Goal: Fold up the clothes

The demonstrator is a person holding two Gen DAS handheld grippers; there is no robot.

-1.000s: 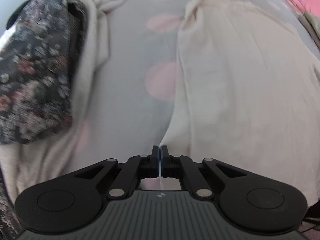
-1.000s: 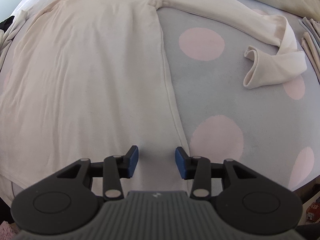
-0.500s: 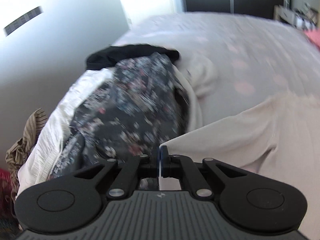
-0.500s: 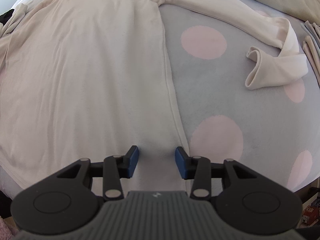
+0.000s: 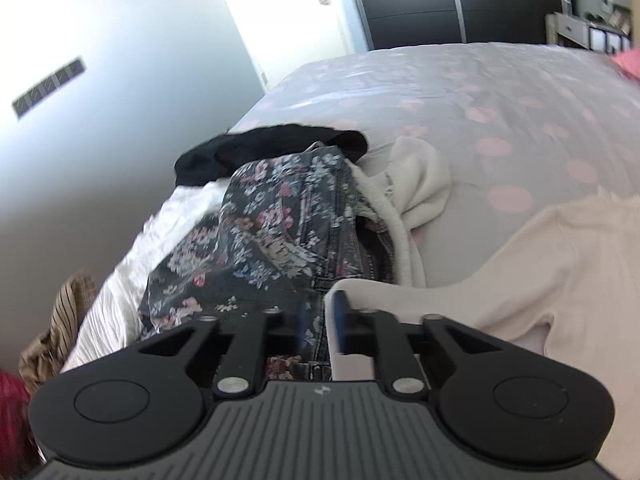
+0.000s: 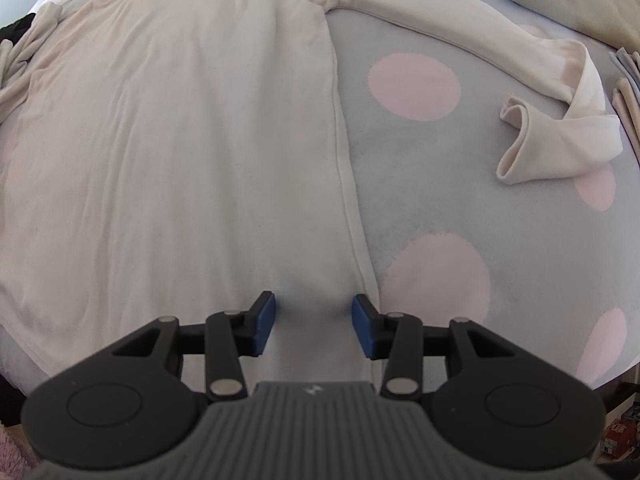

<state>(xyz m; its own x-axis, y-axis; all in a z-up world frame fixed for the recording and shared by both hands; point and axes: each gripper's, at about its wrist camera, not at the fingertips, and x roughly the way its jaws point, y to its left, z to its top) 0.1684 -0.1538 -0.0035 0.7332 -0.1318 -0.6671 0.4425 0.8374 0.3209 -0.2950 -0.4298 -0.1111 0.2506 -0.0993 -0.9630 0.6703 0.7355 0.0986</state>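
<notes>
The cream garment (image 6: 168,152) lies spread on the dotted bedcover (image 6: 420,184), its side seam running down the middle of the right-wrist view. One long sleeve (image 6: 440,28) stretches off to the right and ends in a curled cuff (image 6: 556,148).

**Gripper state**
- The left gripper (image 5: 318,320) has just been opening. Its jaws stand partly apart, and a cream edge of the garment drapes against the right-hand pad; no clamping is visible.
- The right gripper (image 6: 314,328) points steeply down over the hem corner with its jaws apart. Fabric lies below them, unpinched.

**Risks**
- The released cream edge is likely to slide back or drop unevenly, leaving a skewed fold line.
- That edge hangs just beside the floral garment (image 5: 280,232) in the unfolded pile. A sideways sweep could snag the pile and drag it onto the work area.
- If the right gripper closes too shallowly, it may catch only the seam, so that one layer lifts and the other stays flat.
- The curled cuff may stay trapped inside a fold unless straightened first.

**Clearance**
- The bed edge runs close below the right gripper, so little room remains on that side.
- Open bedcover lies to the right of the seam and beyond the pile toward the far end.
- The pile, topped by a black item (image 5: 264,148), limits room on the left.
</notes>
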